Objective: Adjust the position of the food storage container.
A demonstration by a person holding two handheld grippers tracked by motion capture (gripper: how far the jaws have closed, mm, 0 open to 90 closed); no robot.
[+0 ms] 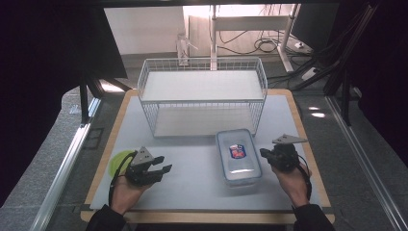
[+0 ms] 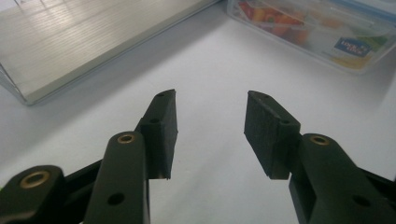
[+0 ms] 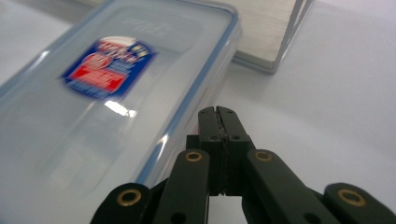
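Observation:
A clear plastic lidded box (image 1: 238,156) with a red and blue label lies on the white table mat, in front of the wire basket. My left gripper (image 1: 160,163) rests at the left of the mat, pointing right toward the box; its jaws stand open with nothing between them (image 2: 210,119). The box (image 2: 322,32) shows at the top right of the left gripper view. My right gripper (image 1: 264,153) sits just right of the box, jaws pressed together on nothing (image 3: 218,114). The box lid (image 3: 112,93) lies directly to the left of those jaws.
A white wire basket (image 1: 202,96) with two shelves stands at the back middle of the mat. A green round disc (image 1: 119,161) lies under the left hand. The mat's wooden border (image 1: 308,144) runs close to the right hand.

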